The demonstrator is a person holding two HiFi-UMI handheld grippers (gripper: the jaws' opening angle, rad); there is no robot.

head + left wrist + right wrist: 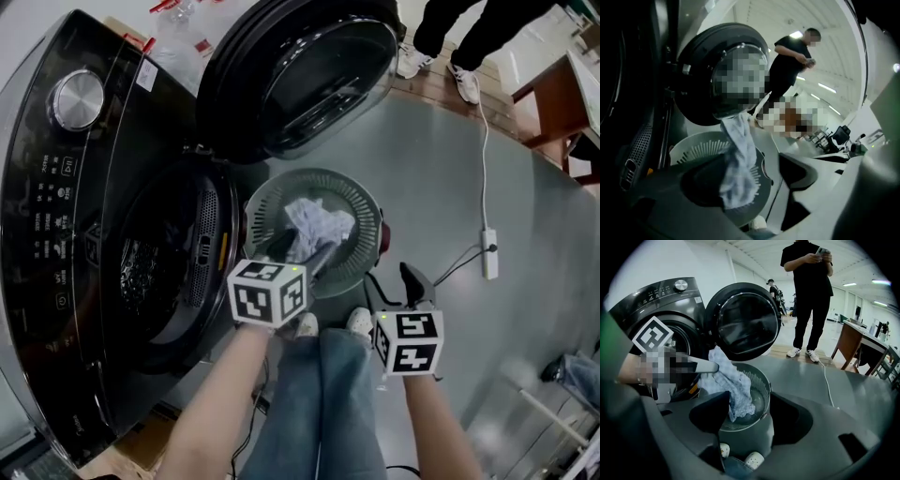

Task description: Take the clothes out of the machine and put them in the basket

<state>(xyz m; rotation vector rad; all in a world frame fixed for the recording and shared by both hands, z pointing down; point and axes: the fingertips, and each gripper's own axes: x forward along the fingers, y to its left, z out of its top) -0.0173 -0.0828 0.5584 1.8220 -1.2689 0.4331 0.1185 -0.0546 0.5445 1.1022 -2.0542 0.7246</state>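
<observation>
Grey floor (450, 169), open hall behind.

**Head view:** A black front-load washing machine (84, 234) is seen at left, with its round door (309, 75) swung fully open. A round slotted basket (272, 202) is set on the floor just beside the drum opening. A pale crumpled cloth (319, 225) is seen inside the basket. The left claw (305, 248) is held over the basket's near rim, pointing down at the cloth. The right claw (394, 286) is held to the right of the basket, apart from it. A white cable with a power strip (489, 253) is laid across the floor at right. The legs of 1 bystander (459, 37) are seen at the top edge.

**Left gripper view:** The claw's 2 jaws are seen apart at a medium gap. The cloth hangs in that gap, close against the left-hand jaw and clear of the other, so no 2-sided clamp is shown. The basket's slotted wall is seen behind and below the cloth. Whether the cloth still clings to that 1 jaw cannot be told. The open door and the bystander fill the background.

**Right gripper view:** These jaws are also held apart at a medium gap, and nothing is gripped. The basket is framed through the gap, with the cloth's lower end lying inside it. The cloth's upper end is draped up to the left claw's finger, above the basket's left rim. The machine's control panel with 1 dial (680, 285) is seen at upper left.
</observation>
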